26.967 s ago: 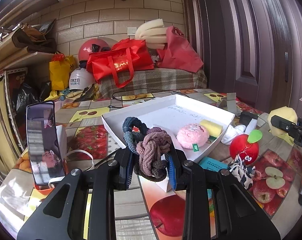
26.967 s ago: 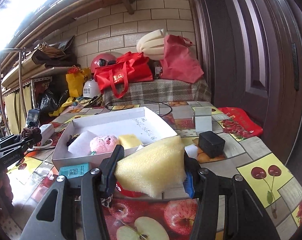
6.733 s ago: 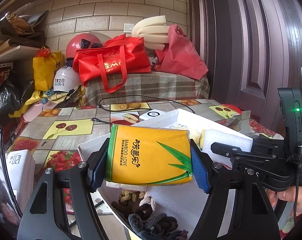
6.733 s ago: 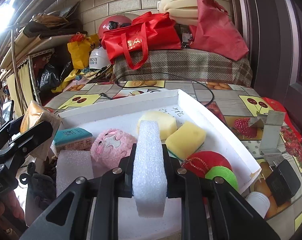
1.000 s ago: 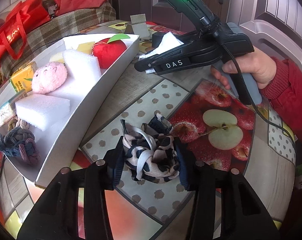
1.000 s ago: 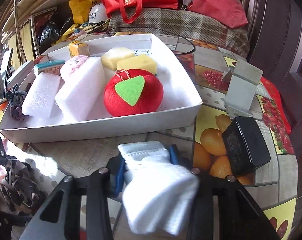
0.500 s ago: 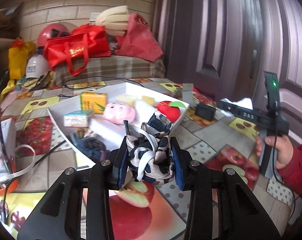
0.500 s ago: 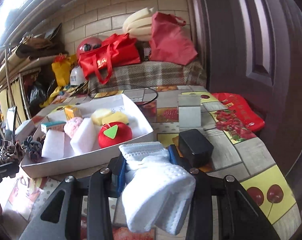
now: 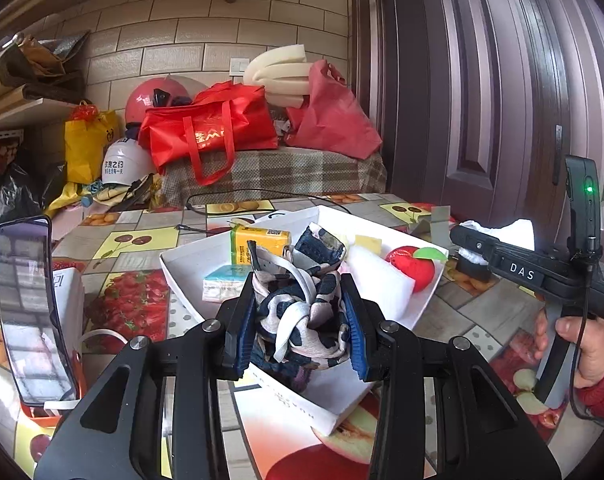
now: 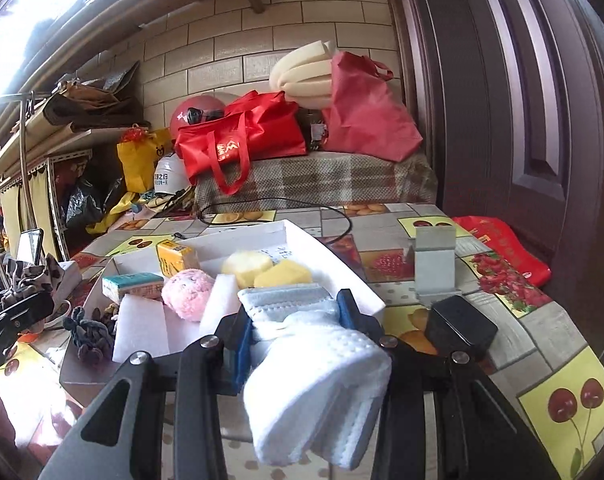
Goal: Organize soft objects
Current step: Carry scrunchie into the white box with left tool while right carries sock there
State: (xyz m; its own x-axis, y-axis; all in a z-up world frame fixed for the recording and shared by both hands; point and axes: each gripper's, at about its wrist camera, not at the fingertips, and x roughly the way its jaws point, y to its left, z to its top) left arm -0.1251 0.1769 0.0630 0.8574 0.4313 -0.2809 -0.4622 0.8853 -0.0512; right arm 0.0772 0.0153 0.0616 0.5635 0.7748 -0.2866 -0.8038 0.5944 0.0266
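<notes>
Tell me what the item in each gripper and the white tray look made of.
Left gripper: patterned navy-and-cream knotted cloth bundle, seemingly thin woven fabric, limp folds. Right gripper: white folded sock, knit with a dotted texture. White shallow tray: probably cardboard, matte with thin, crisp walls.

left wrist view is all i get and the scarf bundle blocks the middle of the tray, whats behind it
Observer: A pink plush ball lies in the middle of the tray, between two white foam blocks.
Operator: is there a rope toy in there too
Observer: Yes, a dark knotted rope toy sits at the tray's left end in the right wrist view, beside the flatter foam block.
Operator: whats the white thing in the right gripper
Observer: A white sock. The right gripper pinches it at the cuff and the rest hangs toward the camera.
</notes>
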